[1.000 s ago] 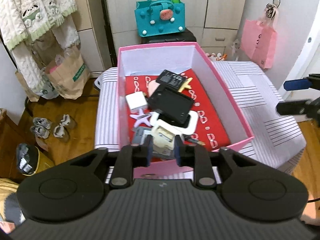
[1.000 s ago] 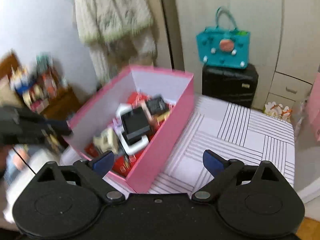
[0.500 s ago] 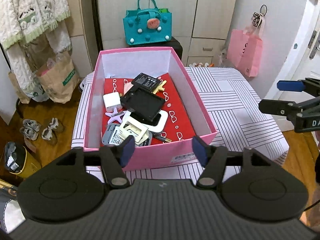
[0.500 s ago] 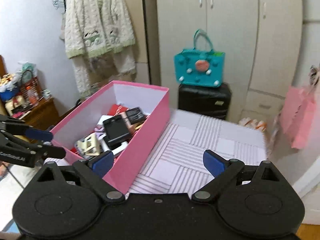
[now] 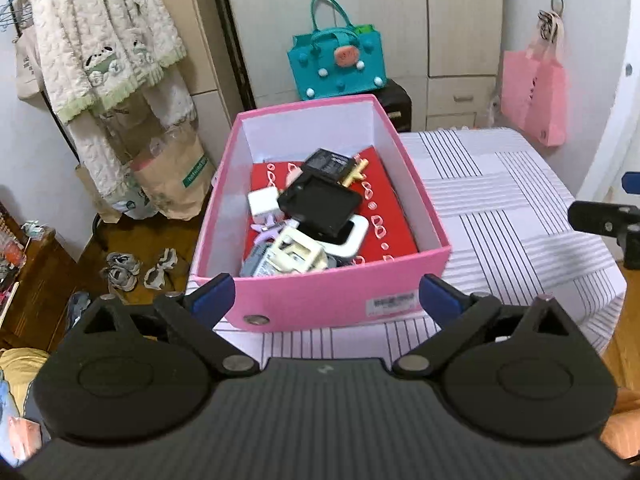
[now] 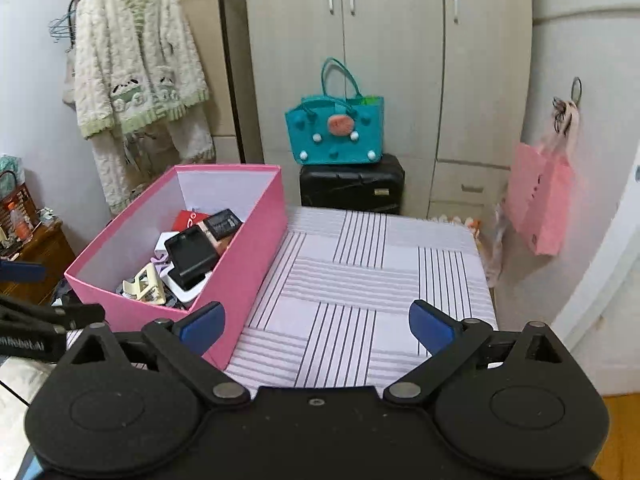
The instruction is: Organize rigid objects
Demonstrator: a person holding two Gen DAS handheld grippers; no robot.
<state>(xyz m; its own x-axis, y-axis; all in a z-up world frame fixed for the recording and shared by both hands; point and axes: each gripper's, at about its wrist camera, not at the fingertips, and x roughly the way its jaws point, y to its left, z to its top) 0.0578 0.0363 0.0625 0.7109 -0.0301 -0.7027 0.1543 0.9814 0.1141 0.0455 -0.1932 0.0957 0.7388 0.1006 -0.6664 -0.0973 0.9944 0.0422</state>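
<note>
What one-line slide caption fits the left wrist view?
Opening left gripper, nothing between its jaws, before a pink cardboard box of small gadgets on a striped tablecloth.

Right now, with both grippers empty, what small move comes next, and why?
Probably draw both back: the left gripper, jaws opening with nothing between them, and the right gripper, open, hang before the pink box, which holds every item, while the striped cloth lies bare.

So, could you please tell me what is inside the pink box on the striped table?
The pink box holds a black case, white charger, cream hole punch, and small clutter on a red liner; whatever lies beneath the pile is covered.
</note>
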